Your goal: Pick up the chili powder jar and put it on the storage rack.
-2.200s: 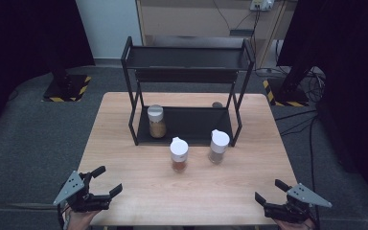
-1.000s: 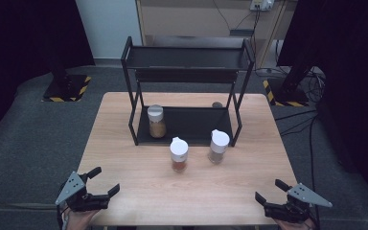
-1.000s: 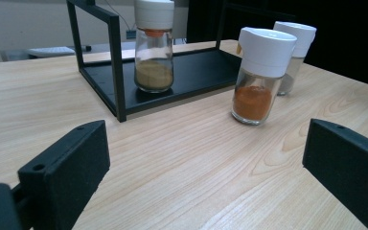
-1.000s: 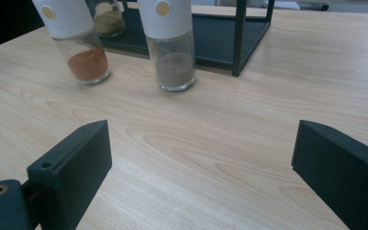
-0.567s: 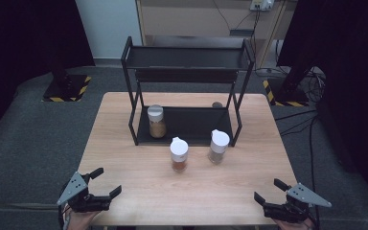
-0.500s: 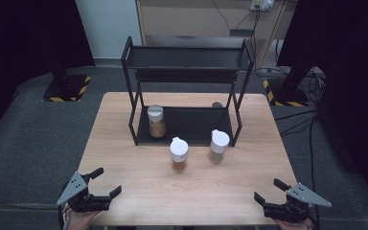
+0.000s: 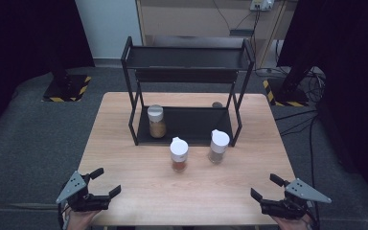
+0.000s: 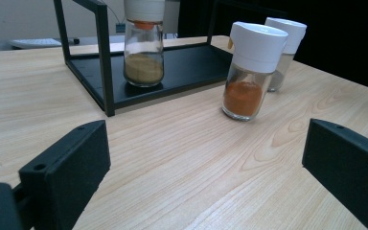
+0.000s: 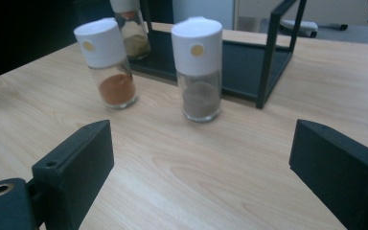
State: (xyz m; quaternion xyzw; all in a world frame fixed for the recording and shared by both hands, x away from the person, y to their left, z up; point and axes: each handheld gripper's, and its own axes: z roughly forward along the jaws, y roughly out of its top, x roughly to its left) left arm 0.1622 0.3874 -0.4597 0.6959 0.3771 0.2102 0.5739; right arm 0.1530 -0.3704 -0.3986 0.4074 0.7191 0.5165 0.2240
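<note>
Both hand-held grippers, left [image 7: 103,183] and right [image 7: 264,187], I hold wide open and empty at the counter's [image 7: 124,124] near edge, facing the orange spice jar [image 7: 179,154] and grey spice jar [image 7: 218,146].

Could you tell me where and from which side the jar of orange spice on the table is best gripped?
Probably by its clear glass body, just below the white cap: the orange spice jar stands upright with bare table around it. Come in level from the near side with the open left gripper, jaws either side, clear of the grey spice jar.
</note>
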